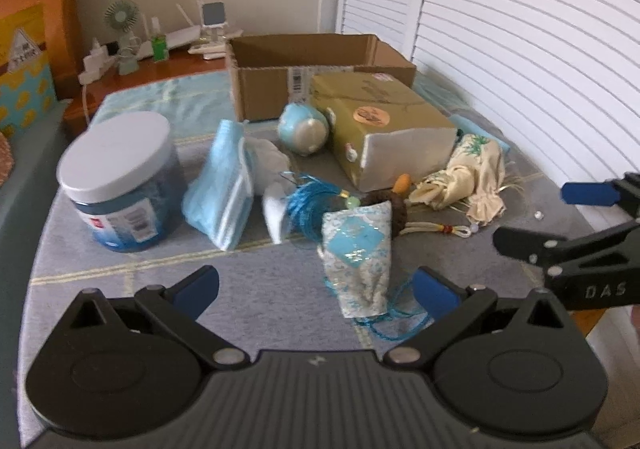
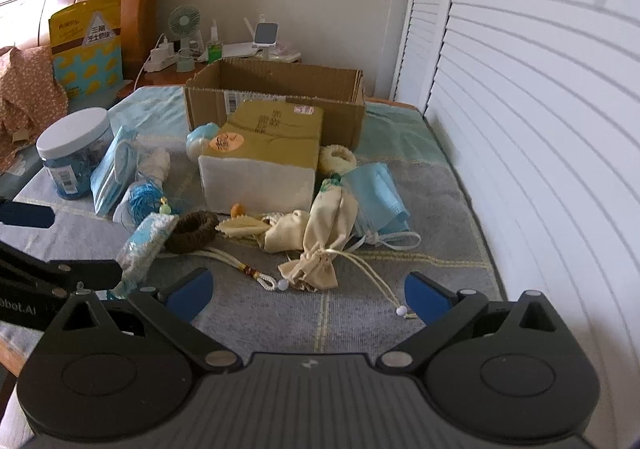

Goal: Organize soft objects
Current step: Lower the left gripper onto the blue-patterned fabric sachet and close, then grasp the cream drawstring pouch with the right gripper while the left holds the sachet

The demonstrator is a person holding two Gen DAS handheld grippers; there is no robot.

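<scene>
Pouches (image 2: 320,233) and masks (image 2: 378,195) lay scattered mid-bed, before the cardboard box (image 2: 276,89).
Both claws, left (image 1: 316,291) and right (image 2: 308,295), hung apart and empty; nothing looked sorted yet, so the next move called for a first grasp.

Jar (image 1: 116,181) stands near left; fan (image 2: 183,22) and bottle (image 2: 214,49) far; shutters (image 2: 540,109) right.

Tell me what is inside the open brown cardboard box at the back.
Only bare inner walls of the open brown cardboard box show in either view. Its floor is hidden by the front wall and the olive-yellow wrapped package before it, so contents cannot be told.
</scene>
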